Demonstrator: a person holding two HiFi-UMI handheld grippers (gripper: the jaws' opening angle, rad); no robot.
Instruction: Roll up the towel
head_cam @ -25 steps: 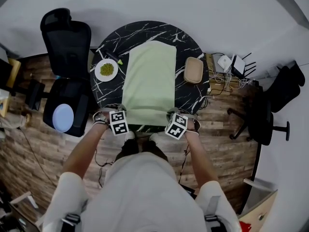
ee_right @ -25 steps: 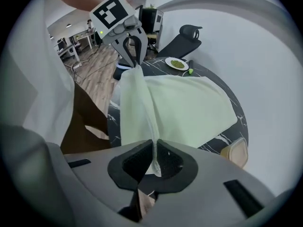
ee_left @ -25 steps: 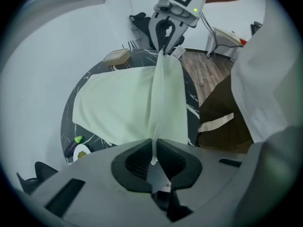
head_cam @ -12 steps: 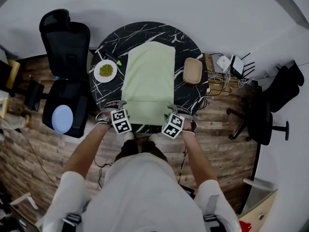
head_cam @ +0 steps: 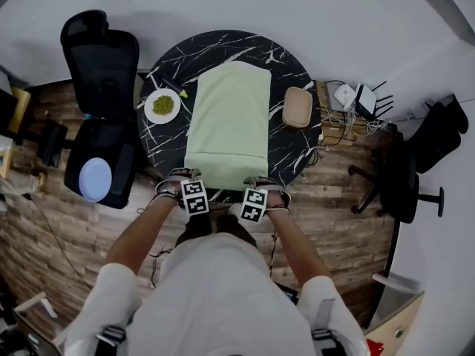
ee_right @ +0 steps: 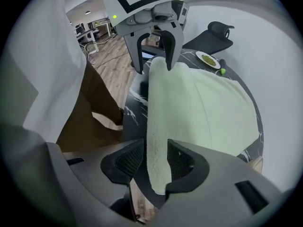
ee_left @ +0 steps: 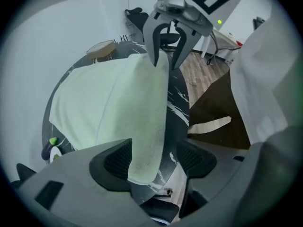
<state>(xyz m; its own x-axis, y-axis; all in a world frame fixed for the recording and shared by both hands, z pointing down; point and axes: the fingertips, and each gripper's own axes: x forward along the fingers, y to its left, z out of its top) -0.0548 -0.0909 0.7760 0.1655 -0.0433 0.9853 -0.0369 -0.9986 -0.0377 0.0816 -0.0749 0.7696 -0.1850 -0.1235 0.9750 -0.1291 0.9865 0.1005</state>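
Note:
A pale green towel [head_cam: 228,117] lies along the round black marble table [head_cam: 185,54]. Its near end is turned over into a thick fold. My left gripper [head_cam: 191,180] and right gripper [head_cam: 254,186] point down at that fold's two ends. In the left gripper view the left gripper [ee_left: 154,160] is wide open, with the fold's end [ee_left: 142,164] hanging loose between the pads. In the right gripper view the right gripper [ee_right: 155,161] is closing around the other end [ee_right: 158,164]; the cloth touches one pad and a gap shows at the other.
A white plate [head_cam: 162,106] of green food sits left of the towel, a tan dish [head_cam: 297,107] to its right. A black office chair [head_cam: 104,73] stands at the left, another [head_cam: 408,176] at the right. Routers and cables [head_cam: 356,99] lie on the floor.
Both grippers have drawn closer together and back toward the person at the table's near edge. The towel's near end is now folded over, and the jaws stand apart.

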